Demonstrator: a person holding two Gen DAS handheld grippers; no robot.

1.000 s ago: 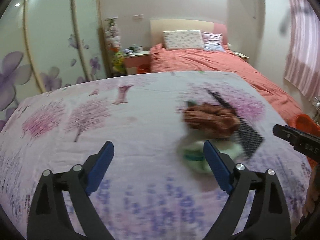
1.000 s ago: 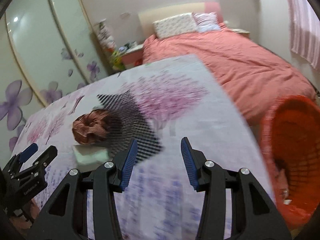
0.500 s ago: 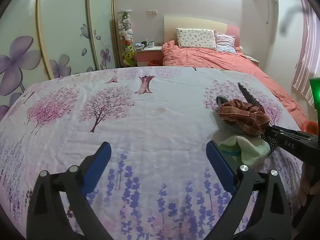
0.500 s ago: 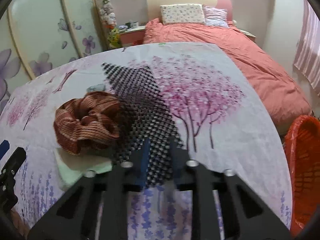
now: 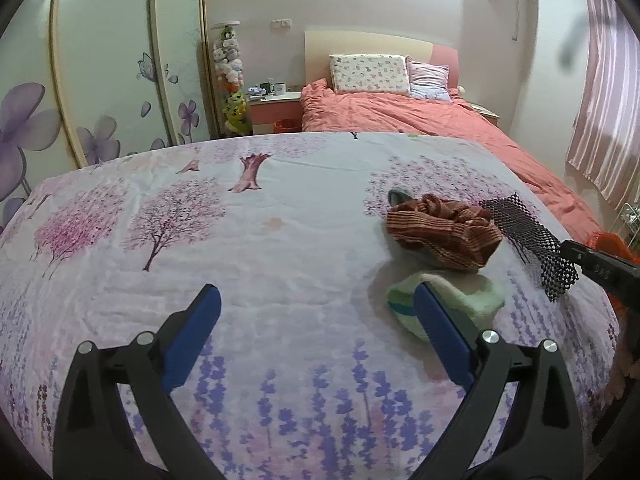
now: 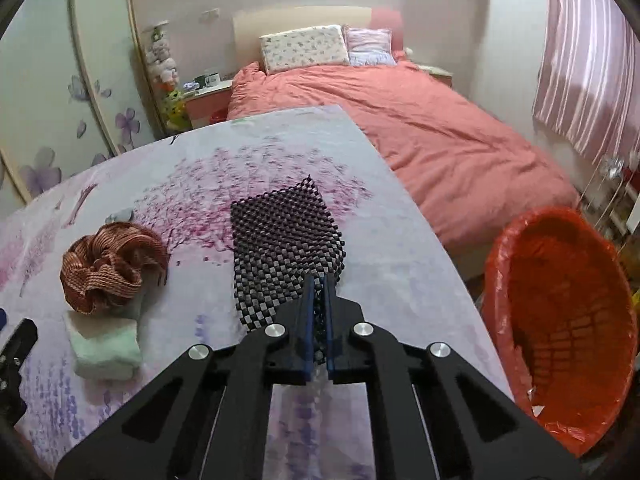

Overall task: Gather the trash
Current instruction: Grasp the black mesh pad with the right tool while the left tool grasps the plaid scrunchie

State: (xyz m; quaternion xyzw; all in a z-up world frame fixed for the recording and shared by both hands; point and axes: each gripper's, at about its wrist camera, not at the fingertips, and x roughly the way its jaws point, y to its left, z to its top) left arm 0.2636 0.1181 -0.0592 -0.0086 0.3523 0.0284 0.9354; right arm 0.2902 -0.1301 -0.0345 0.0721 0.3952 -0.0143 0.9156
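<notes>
The black mesh mat (image 6: 286, 240) is pinched by one edge in the clenched right gripper (image 6: 316, 280); beyond the fingers it hangs loose, so slippage short of the orange bin (image 6: 560, 300) is risked. The left gripper (image 5: 316, 320) is spread wide, empty.

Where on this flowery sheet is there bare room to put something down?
The flowery sheet lies bare across its whole left and near side, ahead of the open left gripper. The right side is crowded: striped cloth, green cloth, and black mesh mat pinched in the right gripper.
</notes>
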